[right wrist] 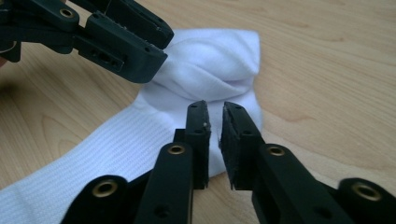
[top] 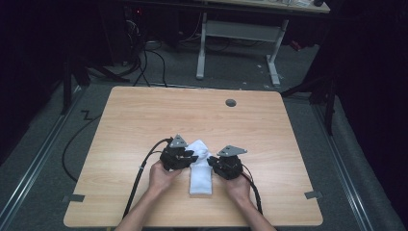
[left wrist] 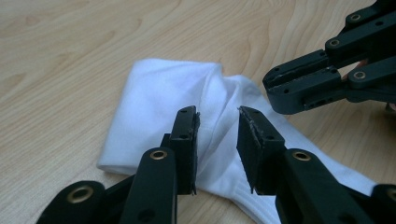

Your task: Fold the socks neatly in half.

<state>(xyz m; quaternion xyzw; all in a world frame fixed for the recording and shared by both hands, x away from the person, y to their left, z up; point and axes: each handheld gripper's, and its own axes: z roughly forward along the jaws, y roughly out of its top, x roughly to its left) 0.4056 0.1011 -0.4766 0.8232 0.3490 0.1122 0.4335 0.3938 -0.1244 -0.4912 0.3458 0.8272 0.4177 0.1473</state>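
A white sock [top: 199, 180] lies on the wooden table [top: 144, 115], its cuff toward the person and its far end folded over in a twist. In the high view my left gripper [top: 195, 158] is at the sock's left side and my right gripper [top: 211, 161] at its right, each held in a hand. In the left gripper view my left gripper [left wrist: 218, 126] stands open just over the sock [left wrist: 159, 98], nothing pinched. In the right gripper view my right gripper [right wrist: 215, 121] has its jaws nearly together with a thin slit, above the sock [right wrist: 219, 60]; no cloth shows between them.
A round grey cable hole [top: 231, 102] sits near the table's far edge. Two tape marks [top: 73, 198] [top: 312, 195] lie by the front corners. Each gripper's black cable [top: 139, 178] trails toward the person. White desk legs [top: 201, 48] and floor cables stand beyond the table.
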